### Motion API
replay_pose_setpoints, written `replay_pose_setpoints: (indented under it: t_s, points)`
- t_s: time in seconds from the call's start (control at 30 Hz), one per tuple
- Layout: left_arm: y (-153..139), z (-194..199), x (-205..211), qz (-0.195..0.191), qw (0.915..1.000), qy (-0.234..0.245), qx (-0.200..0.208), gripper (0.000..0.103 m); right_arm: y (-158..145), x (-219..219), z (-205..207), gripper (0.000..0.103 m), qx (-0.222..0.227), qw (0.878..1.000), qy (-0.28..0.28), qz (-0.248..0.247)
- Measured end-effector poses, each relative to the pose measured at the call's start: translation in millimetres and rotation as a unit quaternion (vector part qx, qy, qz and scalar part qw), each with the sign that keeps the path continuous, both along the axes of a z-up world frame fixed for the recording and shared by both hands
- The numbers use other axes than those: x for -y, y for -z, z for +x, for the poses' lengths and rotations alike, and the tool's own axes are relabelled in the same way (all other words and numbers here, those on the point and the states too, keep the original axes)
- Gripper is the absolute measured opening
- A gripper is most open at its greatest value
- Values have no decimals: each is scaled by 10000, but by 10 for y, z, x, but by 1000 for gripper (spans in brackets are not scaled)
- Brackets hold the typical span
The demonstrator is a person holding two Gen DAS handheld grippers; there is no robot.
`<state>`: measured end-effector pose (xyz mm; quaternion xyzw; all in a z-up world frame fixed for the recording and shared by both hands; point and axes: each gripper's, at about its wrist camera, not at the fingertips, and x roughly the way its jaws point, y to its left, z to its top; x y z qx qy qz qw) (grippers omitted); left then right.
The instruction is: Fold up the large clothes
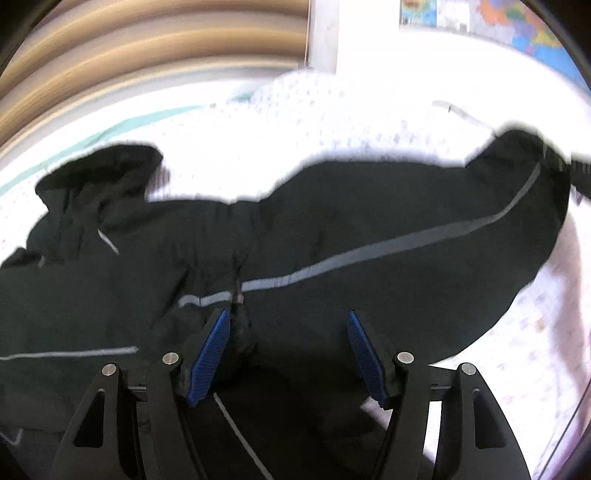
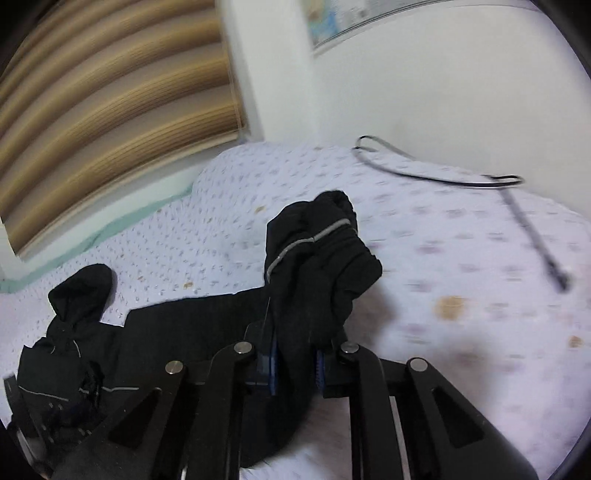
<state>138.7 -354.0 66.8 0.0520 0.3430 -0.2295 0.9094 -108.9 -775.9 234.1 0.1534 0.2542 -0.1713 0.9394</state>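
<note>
From the left wrist camera, a big black jacket (image 1: 332, 240) is lying spread across a white bed cover (image 1: 295, 122) with tiny dots. A grey stripe (image 1: 369, 254) is running along the jacket toward the far right. The left gripper (image 1: 288, 343) is hanging just over the near part of the jacket. Its blue pads (image 1: 210, 358) are standing wide apart and are not squeezing anything. Tan blinds (image 1: 129, 40) are showing at the far left, and a colourful map (image 1: 517, 22) at the far right.

From the right wrist camera, the right gripper (image 2: 295, 363) is pinching the black sleeve (image 2: 317, 251) tight between its pads. The sleeve end is sticking up, bunched, over the bed cover (image 2: 443, 258). The rest of the jacket is lying to the near left. A thin black cable (image 2: 443, 177) is lying on the far right of the bed, near the white wall (image 2: 443, 92).
</note>
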Motion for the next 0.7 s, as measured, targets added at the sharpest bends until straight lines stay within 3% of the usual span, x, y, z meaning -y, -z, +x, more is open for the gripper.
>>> replay_pose_setpoints:
  t_s: [0.1,0.17,0.23,0.3,0.4,0.53,0.7]
  points:
    - [-195,36,75,-274,9995,149,-44,67,120,195,-120,18,-133,9992,142,340]
    - [-114,137,161,-255,9988,247,-328,67,249,283,-80,18,-311,9983,294,405]
    - [189,354,263,-3,9926,307,-1174,67,368,348,-41,18,-394,9970,397,530]
    - [495,522,258,99,9806,191,-1946,67,440,390,-39,18,-350,9962,398,689]
    - [419,523,135,-221,9825,246,-1831,67,424,397,-41,17,-392,9958,341,757]
    - [240,474,-60,-541,9826,317,-1746,67,310,370,-77,17,-13,9922,-254,1222]
    - [-231,230,-569,-566,9907,235,-1216,67,77,-32,11,17,-23,9944,-540,913]
